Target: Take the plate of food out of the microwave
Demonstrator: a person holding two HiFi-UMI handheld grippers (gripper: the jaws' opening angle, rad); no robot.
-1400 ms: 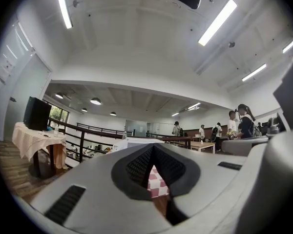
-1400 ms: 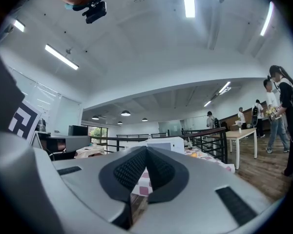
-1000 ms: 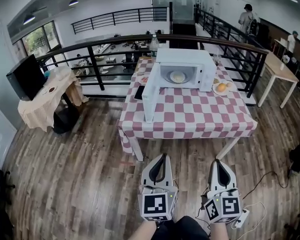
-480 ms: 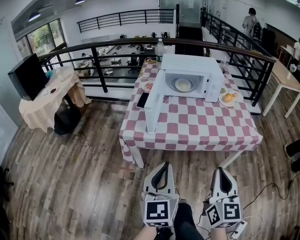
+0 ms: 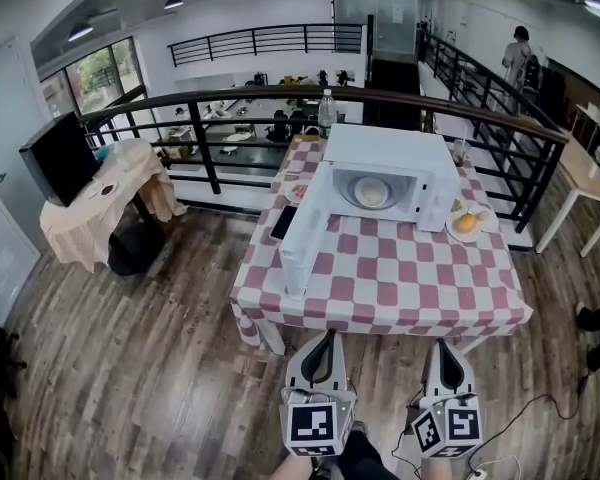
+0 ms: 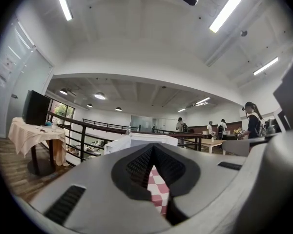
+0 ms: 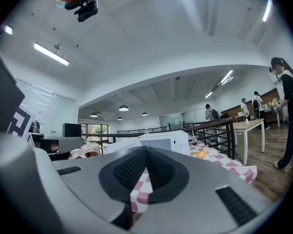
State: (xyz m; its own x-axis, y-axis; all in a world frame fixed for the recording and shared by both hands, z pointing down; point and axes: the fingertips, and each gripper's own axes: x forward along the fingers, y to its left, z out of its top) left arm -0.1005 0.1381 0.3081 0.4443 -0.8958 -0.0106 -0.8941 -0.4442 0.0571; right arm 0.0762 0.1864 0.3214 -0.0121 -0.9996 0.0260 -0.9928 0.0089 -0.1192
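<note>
Left gripper [image 5: 324, 338] and right gripper [image 5: 446, 348] point level at the table [image 5: 380, 298], jaws together and empty, with nothing to carry yet. The plate of food [image 5: 371, 192] sits inside the microwave [image 5: 390, 146], whose door [image 5: 305, 230] hangs open for the reach

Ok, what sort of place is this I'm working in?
Likely an upper gallery of an open office or lab, not a home kitchen: a black railing overlooks desks below, the microwave sits on a checkered table, and a person stands beyond.
</note>
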